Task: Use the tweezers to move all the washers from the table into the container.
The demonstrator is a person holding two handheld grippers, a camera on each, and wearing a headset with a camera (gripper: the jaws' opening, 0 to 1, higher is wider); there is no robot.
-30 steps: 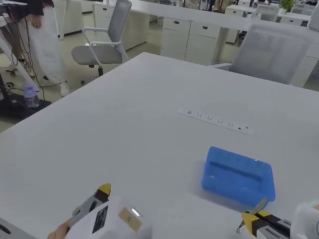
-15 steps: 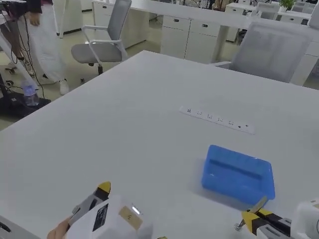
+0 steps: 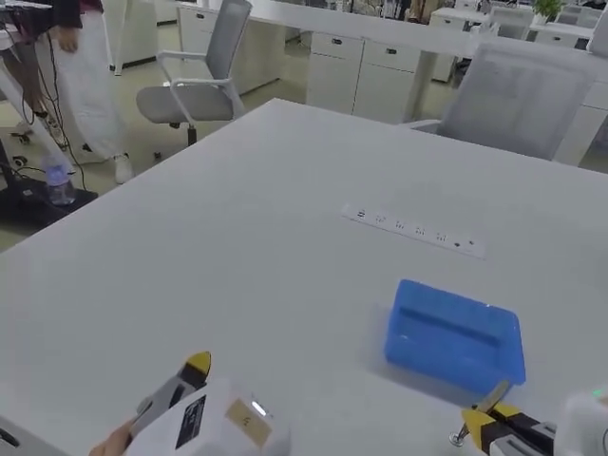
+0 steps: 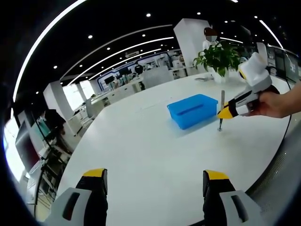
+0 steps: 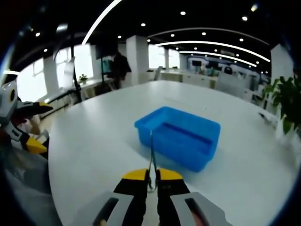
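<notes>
Right gripper (image 5: 151, 178) clamps tweezers (image 5: 151, 150) — whether tips pinch anything, can't tell — lift steadily, clear container (image 5: 170, 149) rim.

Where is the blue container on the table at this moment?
In the head view the blue container sits at the lower right of the white table, between the power strip and the tweezers held by the right gripper.

Open-plan office: white desks (image 3: 237, 247), grey swivel chairs (image 3: 190, 100), drawer cabinets (image 3: 332, 81), ceiling spotlights (image 5: 182, 13).
</notes>
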